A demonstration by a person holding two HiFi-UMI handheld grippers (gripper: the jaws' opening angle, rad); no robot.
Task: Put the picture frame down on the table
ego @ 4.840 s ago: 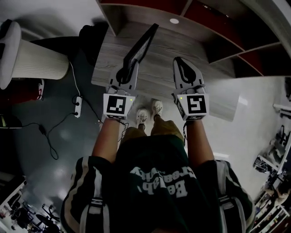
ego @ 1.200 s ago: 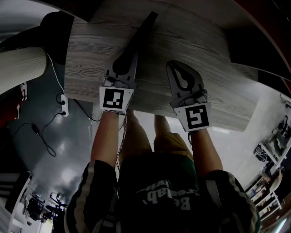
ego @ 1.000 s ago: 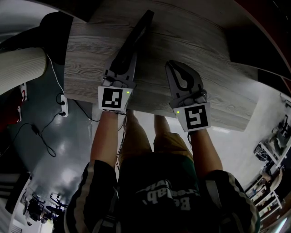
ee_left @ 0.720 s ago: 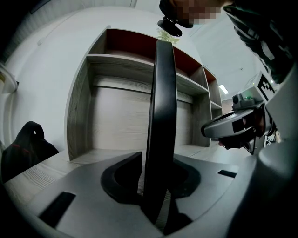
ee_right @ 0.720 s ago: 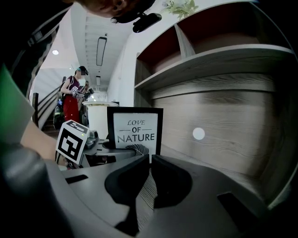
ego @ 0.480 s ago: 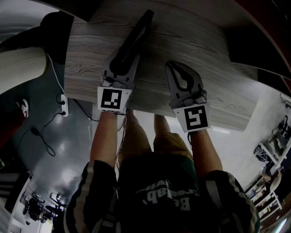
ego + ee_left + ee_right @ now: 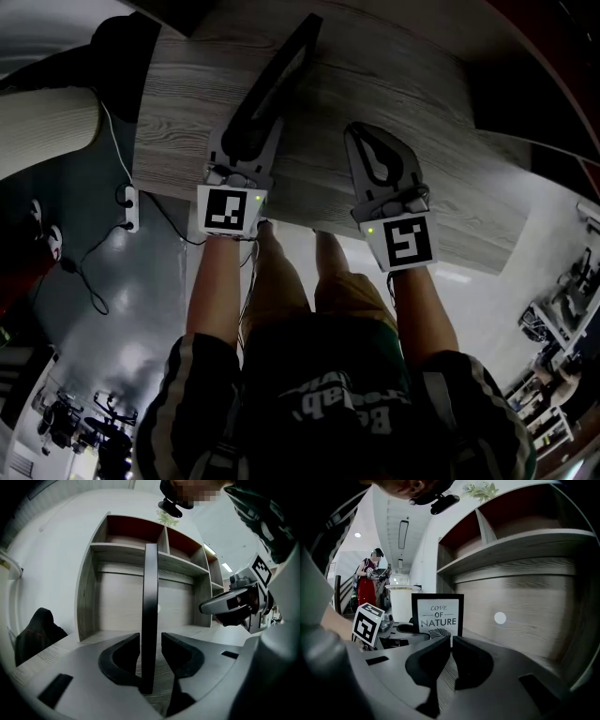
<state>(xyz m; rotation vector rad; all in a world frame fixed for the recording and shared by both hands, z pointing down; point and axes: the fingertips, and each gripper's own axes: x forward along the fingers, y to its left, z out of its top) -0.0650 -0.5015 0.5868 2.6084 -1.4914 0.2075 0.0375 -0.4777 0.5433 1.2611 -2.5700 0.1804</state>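
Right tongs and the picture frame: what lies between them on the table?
Only bare table, shown in the head view, separates right tongs from picture frame.

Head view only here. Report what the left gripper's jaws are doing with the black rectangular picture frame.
Observer: In the left gripper view, the black rectangular picture frame stands edge-on between the jaws of the left gripper. A thin strip of the grey wood-grain table shows beside the frame, so the jaws look slightly open rather than clamped.
Operator: Now tell me how the frame sits on the table.
Observer: The right gripper view faces its front. It stands upright on the table, and its white print reads "LOVE OF NATURE".
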